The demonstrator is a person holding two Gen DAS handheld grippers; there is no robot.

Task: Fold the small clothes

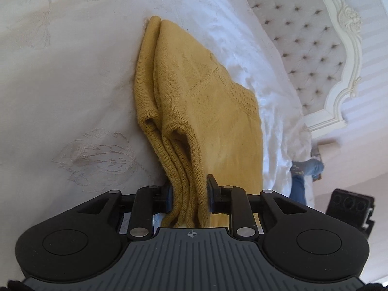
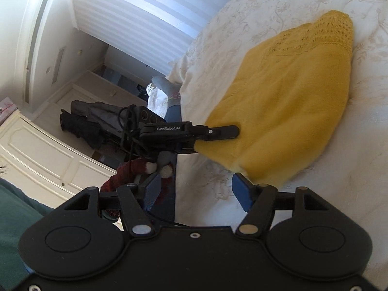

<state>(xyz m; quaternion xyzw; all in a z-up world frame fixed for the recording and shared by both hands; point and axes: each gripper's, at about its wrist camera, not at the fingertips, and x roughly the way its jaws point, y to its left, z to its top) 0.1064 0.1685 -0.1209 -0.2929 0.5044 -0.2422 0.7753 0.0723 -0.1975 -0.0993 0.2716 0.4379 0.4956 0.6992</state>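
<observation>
A mustard-yellow knit garment (image 1: 206, 97) lies folded lengthwise on the white embroidered bedspread (image 1: 60, 72). My left gripper (image 1: 190, 195) is shut on its near end, with several folded knit edges bunched between the pads. The right wrist view shows the same garment (image 2: 291, 92) stretching away over the bedspread (image 2: 363, 169), with the left gripper (image 2: 226, 133) clamped on its left edge. My right gripper (image 2: 196, 194) is open just short of the garment's near corner. Its blue-padded fingers (image 2: 242, 194) hold nothing.
A tufted headboard (image 1: 303, 36) in a white carved frame rises behind the bed. A person's leg in jeans and a sock (image 2: 173, 111) stands at the bed's side. Beyond are white panelled doors (image 2: 48, 157) and dark clothes (image 2: 89, 121) on the floor.
</observation>
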